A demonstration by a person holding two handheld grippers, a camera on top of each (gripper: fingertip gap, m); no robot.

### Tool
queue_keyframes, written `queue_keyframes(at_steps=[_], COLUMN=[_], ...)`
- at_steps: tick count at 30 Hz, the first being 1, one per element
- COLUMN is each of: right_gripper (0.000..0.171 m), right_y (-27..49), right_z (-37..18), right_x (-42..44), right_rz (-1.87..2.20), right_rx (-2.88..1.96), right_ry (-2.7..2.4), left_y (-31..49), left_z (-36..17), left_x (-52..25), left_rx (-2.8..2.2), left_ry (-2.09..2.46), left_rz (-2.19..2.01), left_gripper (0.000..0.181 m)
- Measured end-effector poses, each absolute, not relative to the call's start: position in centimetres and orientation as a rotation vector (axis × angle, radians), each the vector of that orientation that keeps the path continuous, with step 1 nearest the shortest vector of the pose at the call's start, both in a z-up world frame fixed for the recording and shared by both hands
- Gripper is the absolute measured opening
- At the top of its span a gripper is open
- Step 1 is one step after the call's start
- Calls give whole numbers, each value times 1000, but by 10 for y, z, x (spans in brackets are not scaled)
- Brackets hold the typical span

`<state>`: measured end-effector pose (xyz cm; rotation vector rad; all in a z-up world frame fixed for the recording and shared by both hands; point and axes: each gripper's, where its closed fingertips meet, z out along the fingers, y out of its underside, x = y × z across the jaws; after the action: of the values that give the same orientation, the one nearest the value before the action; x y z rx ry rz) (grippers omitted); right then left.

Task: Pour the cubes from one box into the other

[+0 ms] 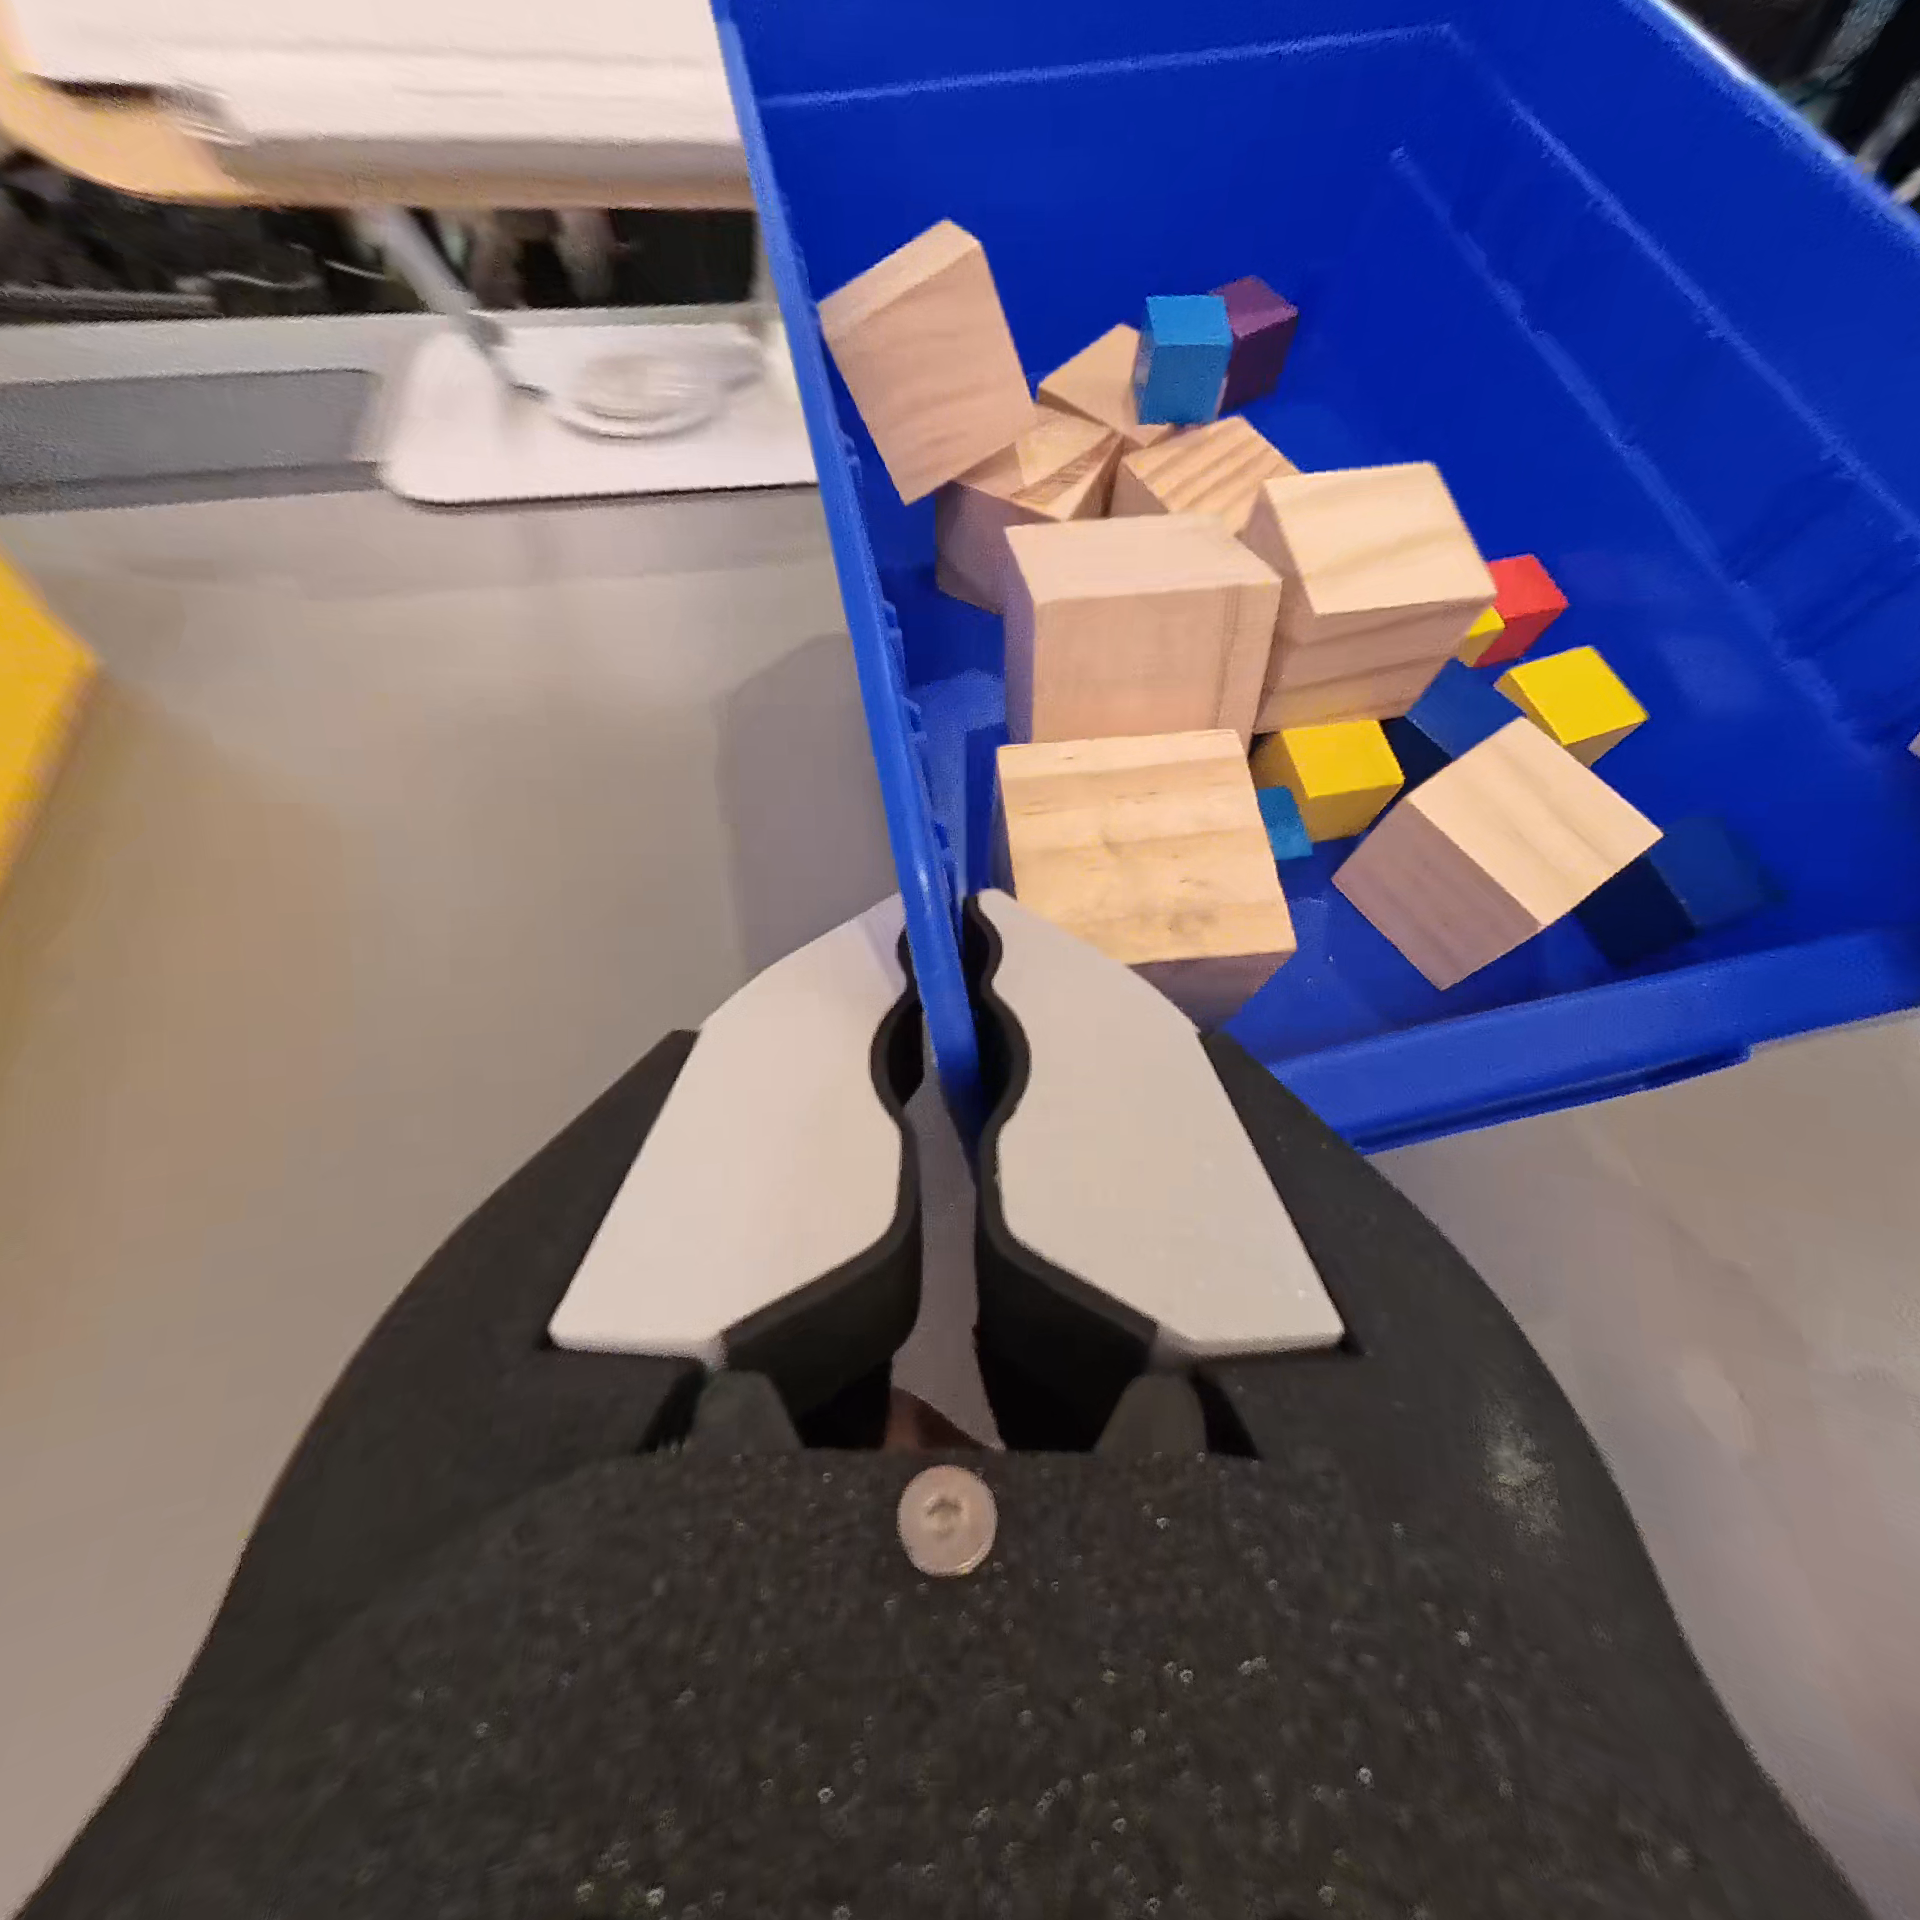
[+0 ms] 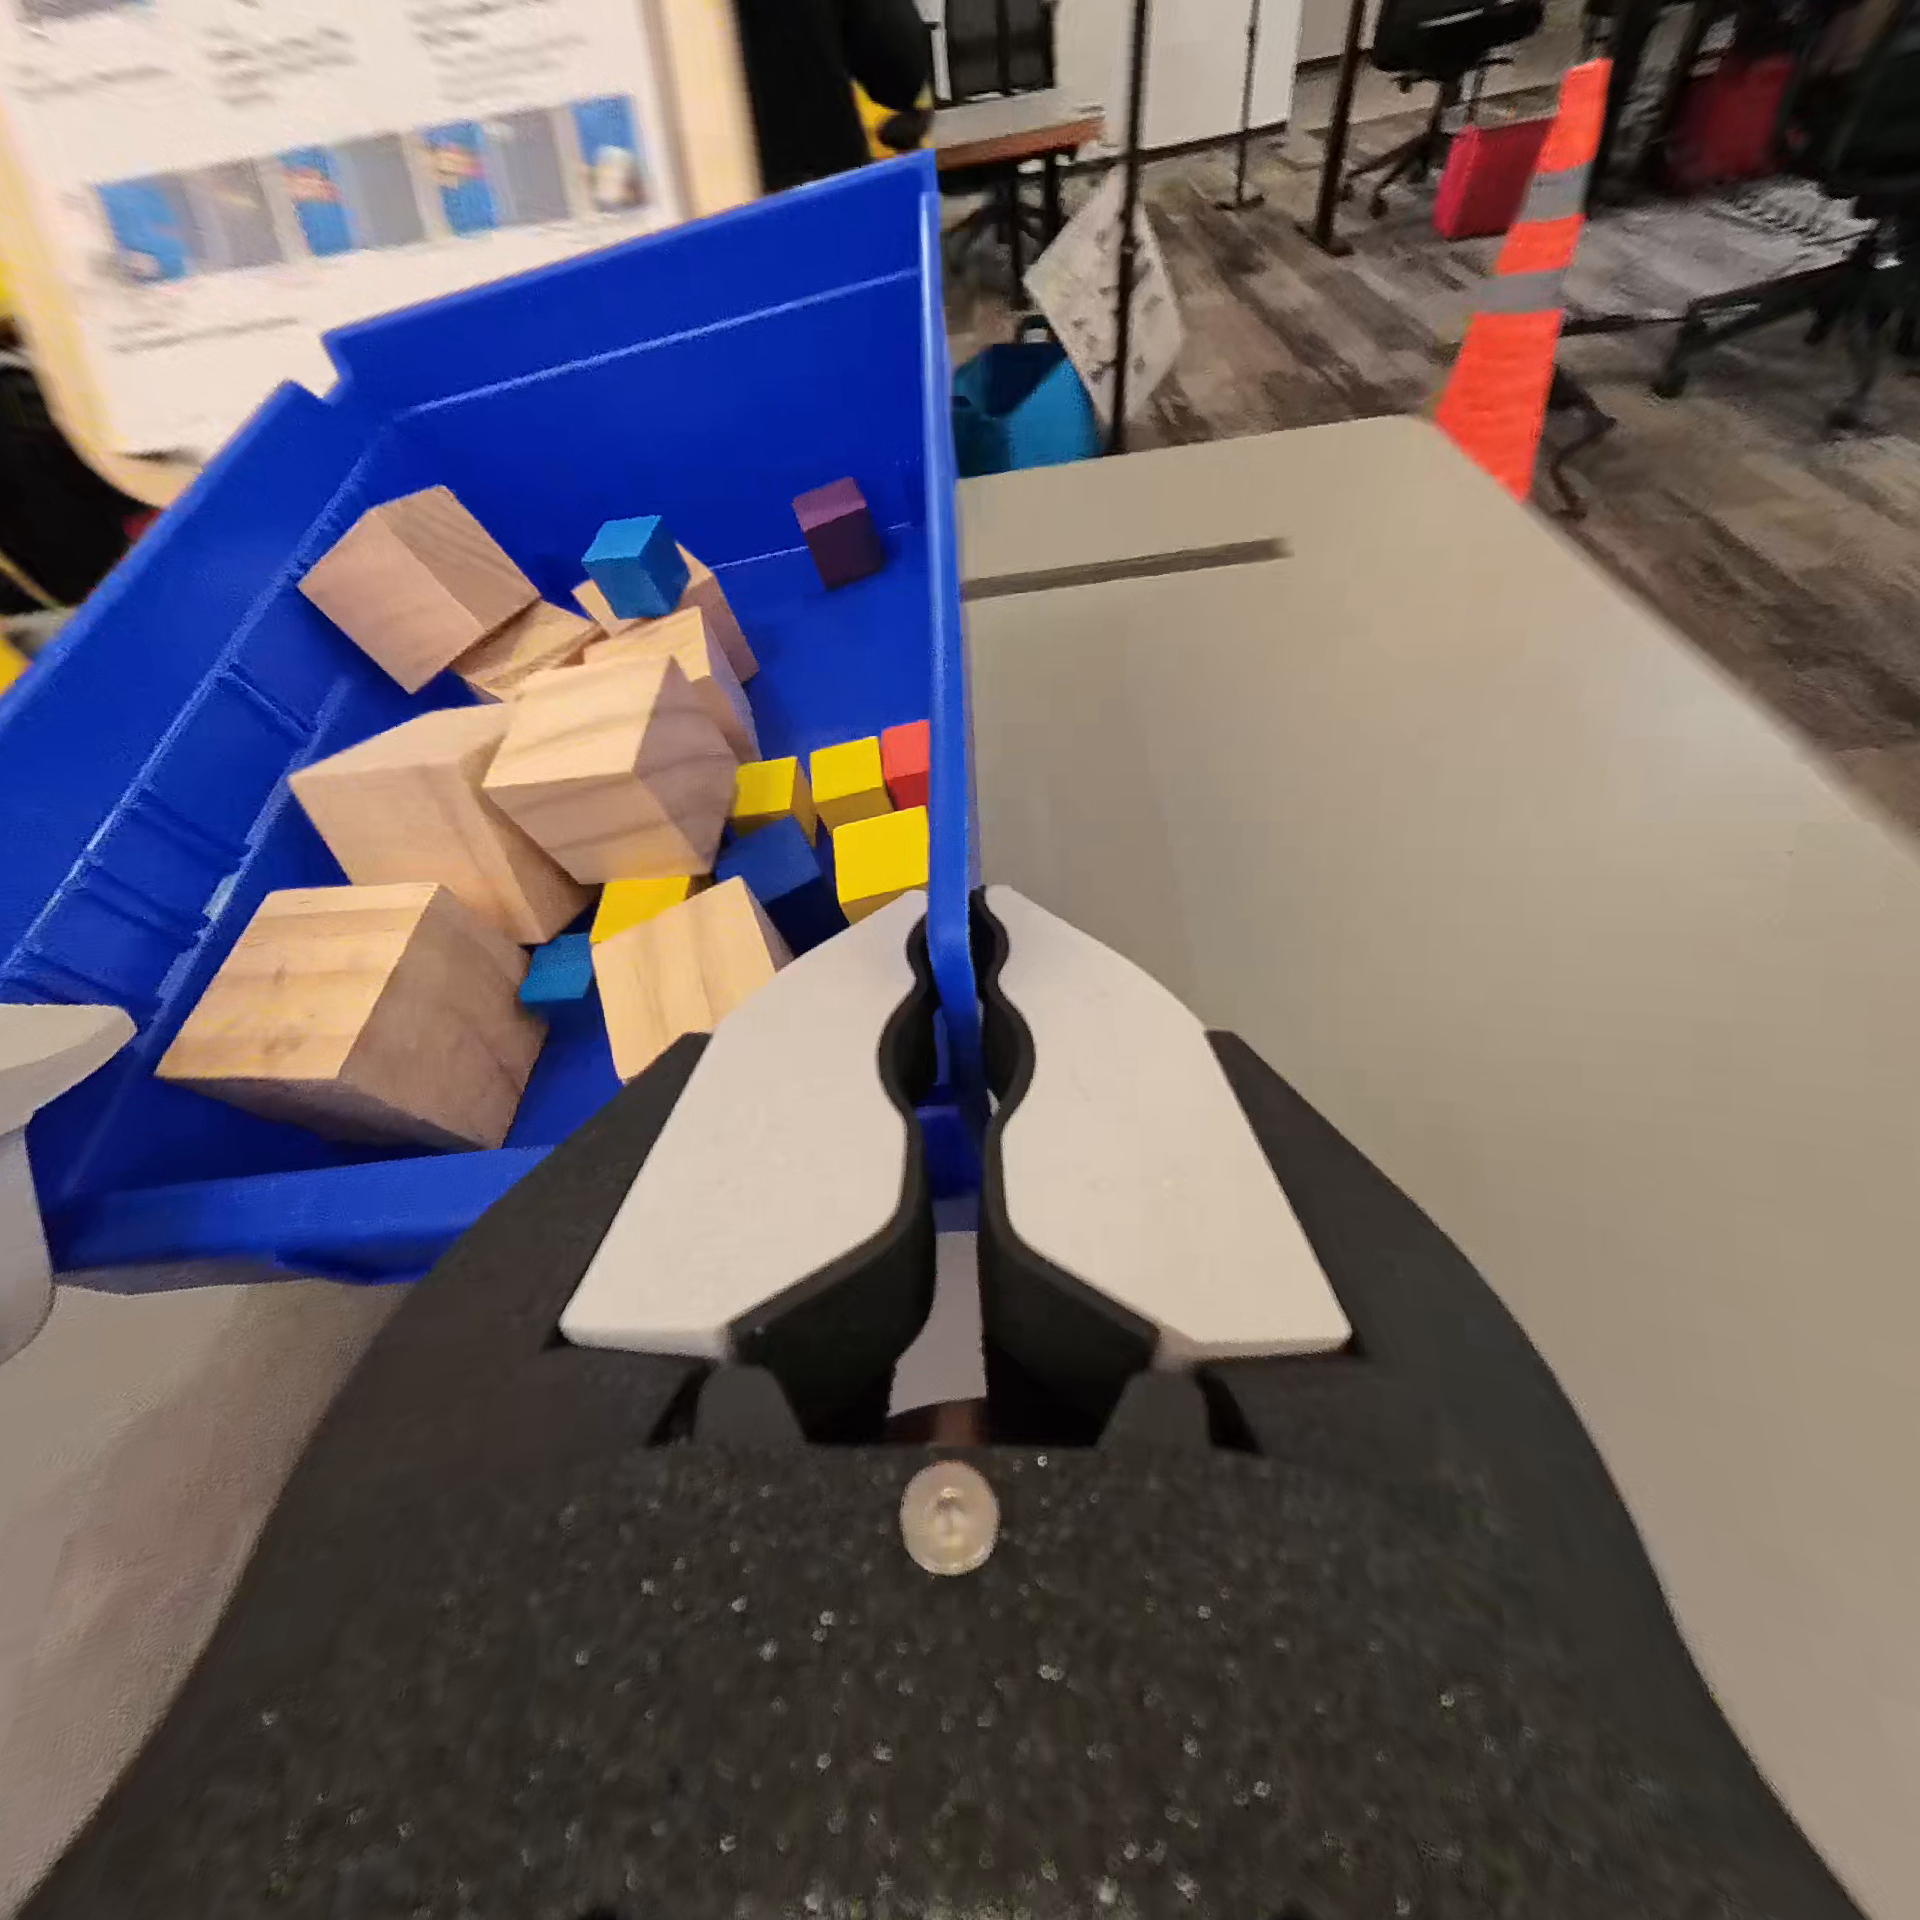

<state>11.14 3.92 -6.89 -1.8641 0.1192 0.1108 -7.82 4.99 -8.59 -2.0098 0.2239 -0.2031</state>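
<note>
The grey bench (image 1: 416, 831) lies under a blue box (image 1: 1558, 312), which is held up off it by both claws and tilted. The box's long axis runs away from both cameras, its open top facing up and toward them. The left claw (image 1: 940, 914) is pinched tight on the box's left wall near the near corner; the right claw (image 2: 951, 904) is pinched tight on the right wall. Inside, large plain wooden cubes (image 2: 613, 769) are heaped toward the near end, one leaning on the left wall. Small yellow cubes (image 2: 881, 854), blue ones, a red cube (image 2: 906, 758) and a purple cube (image 2: 836, 530) lie among them. A yellow edge (image 1: 31, 707) shows at far left.
</note>
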Motion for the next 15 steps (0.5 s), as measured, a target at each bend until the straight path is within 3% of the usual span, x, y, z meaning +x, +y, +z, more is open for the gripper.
queue_keyframes(at_steps=[5, 11, 12, 14, 15], right_gripper=[3, 10, 13, 26, 27], right_y=[52, 46, 41, 27, 19], right_z=[-95, -126, -127, -118, -107], right_x=[-5, -71, -75, -74, -73], right_rz=[220, 176, 160, 175, 202], right_rx=[-1921, -1979, -1989, -1989, -1943], right_ry=[108, -67, -97, -97, -108], left_y=[54, 42, 36, 14, -1], left_z=[-91, -130, -126, -102, -90], left_x=[-194, -258, -257, -249, -251], left_rx=[-2063, -2140, -2136, -2082, -2061], left_ry=[232, 315, 281, 258, 249], left_rz=[-80, -141, -238, -457, -530], left_gripper=[4, 8, 12, 51, 57])
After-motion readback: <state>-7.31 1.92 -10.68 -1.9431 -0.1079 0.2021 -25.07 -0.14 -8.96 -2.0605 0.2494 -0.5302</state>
